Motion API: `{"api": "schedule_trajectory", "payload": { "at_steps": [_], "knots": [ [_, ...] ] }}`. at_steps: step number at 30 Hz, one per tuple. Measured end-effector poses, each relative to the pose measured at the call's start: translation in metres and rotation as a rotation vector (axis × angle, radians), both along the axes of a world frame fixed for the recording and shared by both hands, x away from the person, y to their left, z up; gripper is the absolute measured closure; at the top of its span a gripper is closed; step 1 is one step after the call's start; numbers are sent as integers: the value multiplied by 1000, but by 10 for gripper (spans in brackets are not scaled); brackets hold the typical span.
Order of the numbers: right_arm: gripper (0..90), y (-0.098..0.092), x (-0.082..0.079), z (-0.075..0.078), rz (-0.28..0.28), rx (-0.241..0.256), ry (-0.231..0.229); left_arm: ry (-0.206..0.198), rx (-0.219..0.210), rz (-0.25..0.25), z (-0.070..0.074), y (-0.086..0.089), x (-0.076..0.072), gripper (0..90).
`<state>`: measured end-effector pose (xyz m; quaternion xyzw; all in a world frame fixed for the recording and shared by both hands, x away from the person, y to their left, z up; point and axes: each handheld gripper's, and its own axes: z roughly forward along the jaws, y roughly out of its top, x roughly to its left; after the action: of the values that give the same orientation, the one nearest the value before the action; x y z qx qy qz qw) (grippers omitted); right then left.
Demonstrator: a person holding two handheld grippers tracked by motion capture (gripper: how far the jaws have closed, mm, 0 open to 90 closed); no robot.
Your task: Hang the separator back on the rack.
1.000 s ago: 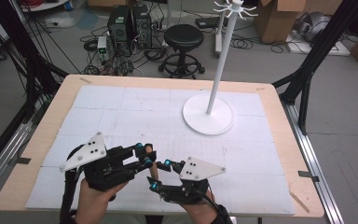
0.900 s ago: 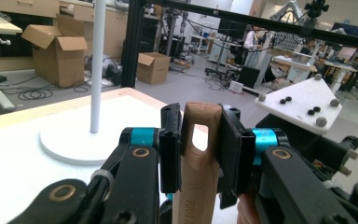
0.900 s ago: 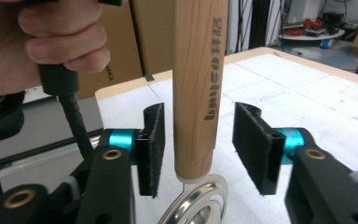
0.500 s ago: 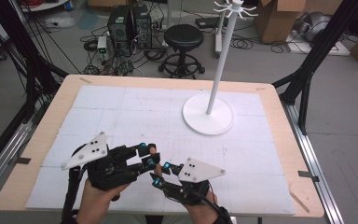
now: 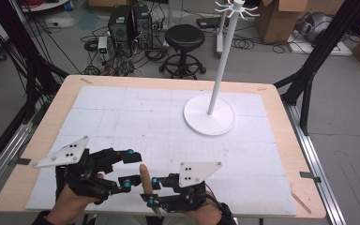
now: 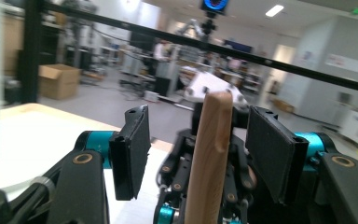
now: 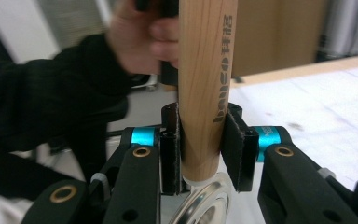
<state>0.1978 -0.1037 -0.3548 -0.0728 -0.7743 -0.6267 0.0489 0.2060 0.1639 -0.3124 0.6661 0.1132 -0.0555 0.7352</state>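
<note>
A light wooden handle (image 5: 144,174) stands upright near the table's front edge. My right gripper (image 5: 149,191) is shut on its lower part. In the right gripper view both pads press the handle (image 7: 203,70), which bears dark printed lettering, and a shiny metal ring (image 7: 200,207) sits just under its end. My left gripper (image 5: 135,168) is open, one jaw on each side of the handle. In the left gripper view the handle (image 6: 212,140) rises between the spread jaws without touching them. What hangs below the handle is hidden.
A white stand with a round base (image 5: 209,123) and a tall pole (image 5: 222,61) topped with hooks is at the back right of the white mat (image 5: 136,117). A hand and black sleeve (image 7: 51,102) are close behind the handle.
My left gripper's jaws have spread apart around the handle. The right gripper has stayed shut on it, shifted slightly right along the front edge.
</note>
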Motion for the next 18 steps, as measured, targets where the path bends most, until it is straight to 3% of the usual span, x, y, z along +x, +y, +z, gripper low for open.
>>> {"api": "schedule_trajectory", "payload": {
  "at_steps": [3,6,11,18],
  "knots": [
    [699,3,-2,0,65,11,-2,6,-24,-86,-5,-4,-2,405],
    [699,6,-3,-2,103,16,6,11,-21,-146,-6,-10,-4,418],
    [699,10,-4,-3,165,20,13,16,-36,-184,-8,-10,-5,474],
    [699,11,-3,-6,197,27,35,-3,-33,-224,-9,-9,-6,660]
  ]
}}
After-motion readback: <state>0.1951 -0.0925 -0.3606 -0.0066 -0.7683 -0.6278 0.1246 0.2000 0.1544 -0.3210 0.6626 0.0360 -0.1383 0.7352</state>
